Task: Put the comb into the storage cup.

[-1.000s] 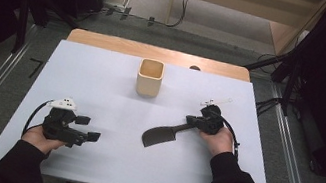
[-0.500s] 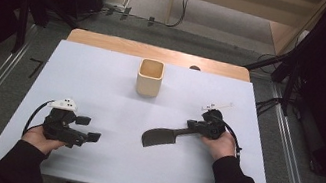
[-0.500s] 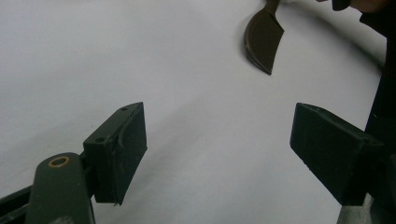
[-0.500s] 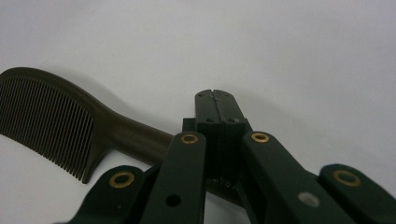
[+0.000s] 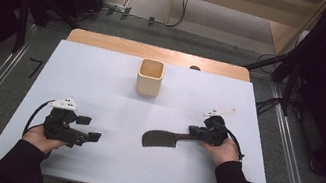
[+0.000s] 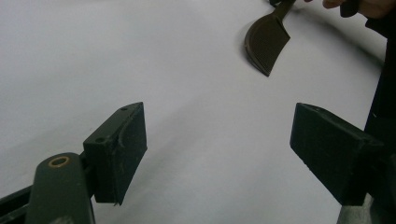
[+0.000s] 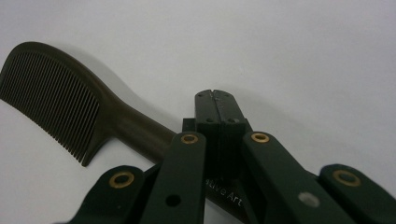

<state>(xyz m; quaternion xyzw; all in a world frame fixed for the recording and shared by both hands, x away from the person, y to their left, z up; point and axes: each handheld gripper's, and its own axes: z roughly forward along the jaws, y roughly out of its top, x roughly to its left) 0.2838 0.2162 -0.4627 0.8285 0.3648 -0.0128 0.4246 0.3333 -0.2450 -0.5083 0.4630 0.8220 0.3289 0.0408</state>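
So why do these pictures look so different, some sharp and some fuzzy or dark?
High view: the white table is evenly lit, the surroundings nearly black, the cup sharp. Left gripper view: the near pads are soft-edged, while the comb farther off is crisper and casts a faint shadow. Right gripper view: the comb's teeth are sharp, the linkage at the bottom blurred.

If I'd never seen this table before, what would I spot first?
Probably the dark comb on the white table, near the right side, with the right gripper shut on its handle. Next, the small tan cup standing alone near the far edge. At the left, the left gripper rests with its jaws wide apart, nothing between them.
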